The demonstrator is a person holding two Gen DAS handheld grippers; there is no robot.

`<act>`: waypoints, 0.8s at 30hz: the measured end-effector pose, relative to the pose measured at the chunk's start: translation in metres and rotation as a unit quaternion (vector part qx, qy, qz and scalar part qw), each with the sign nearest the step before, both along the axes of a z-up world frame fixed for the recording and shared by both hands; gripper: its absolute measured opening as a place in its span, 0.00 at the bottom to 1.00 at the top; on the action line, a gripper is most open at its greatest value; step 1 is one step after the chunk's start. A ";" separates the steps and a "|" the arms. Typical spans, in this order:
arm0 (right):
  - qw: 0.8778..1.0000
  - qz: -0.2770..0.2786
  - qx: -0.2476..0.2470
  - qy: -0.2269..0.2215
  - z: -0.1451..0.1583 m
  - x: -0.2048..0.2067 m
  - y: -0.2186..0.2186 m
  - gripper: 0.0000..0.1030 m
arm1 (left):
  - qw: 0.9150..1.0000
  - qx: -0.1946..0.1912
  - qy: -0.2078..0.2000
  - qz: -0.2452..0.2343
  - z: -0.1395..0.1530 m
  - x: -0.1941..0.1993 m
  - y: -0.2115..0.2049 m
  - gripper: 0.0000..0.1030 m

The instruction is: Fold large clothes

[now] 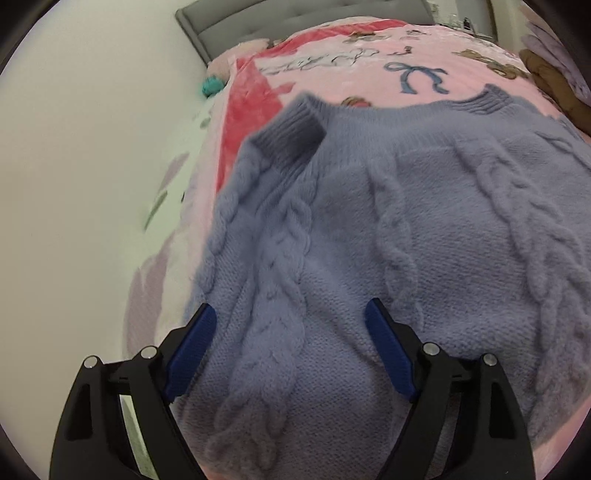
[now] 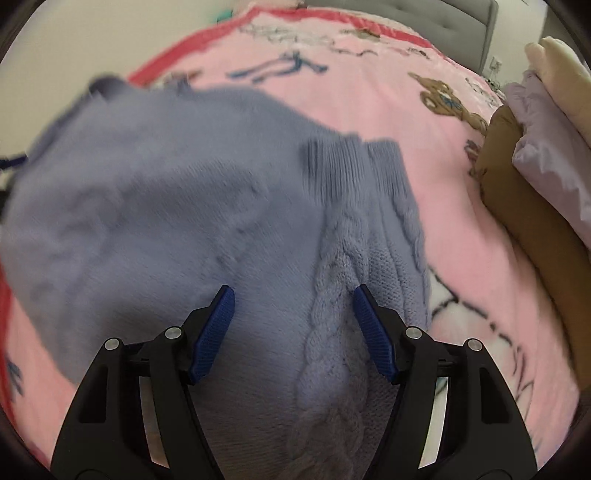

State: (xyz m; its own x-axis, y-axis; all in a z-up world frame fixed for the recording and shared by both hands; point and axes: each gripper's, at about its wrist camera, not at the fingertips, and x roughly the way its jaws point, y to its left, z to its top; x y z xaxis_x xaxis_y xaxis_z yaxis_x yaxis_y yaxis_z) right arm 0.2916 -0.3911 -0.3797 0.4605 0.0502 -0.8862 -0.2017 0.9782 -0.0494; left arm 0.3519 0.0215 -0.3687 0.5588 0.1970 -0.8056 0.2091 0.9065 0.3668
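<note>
I see the lavender cable-knit sweater spread over the pink blanket, filling the centre and lower part of both views, with a ribbed cuff folded onto it at the upper left of the left view. My left gripper and right gripper both hang spread wide above the knit, pinching nothing. Folded clothes sit at the right edge of the right view, a grey headboard along the top.

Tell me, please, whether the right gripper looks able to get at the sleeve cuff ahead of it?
Probably yes: the right gripper is open above the sweater, and the ribbed cuff lies uncovered ahead.
</note>
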 end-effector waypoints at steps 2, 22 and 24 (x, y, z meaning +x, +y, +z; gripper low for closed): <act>1.000 0.003 -0.006 -0.001 -0.006 -0.001 -0.001 0.63 | 1.000 -0.011 0.009 0.009 -0.005 0.003 0.004 0.83; 0.990 -0.082 0.118 -0.006 0.022 0.004 -0.064 0.92 | 0.997 -0.074 -0.006 0.004 0.038 0.034 0.057 0.92; 0.983 -0.109 0.149 -0.005 0.013 0.006 -0.078 0.90 | 0.993 -0.113 0.001 0.017 0.035 0.050 0.067 0.92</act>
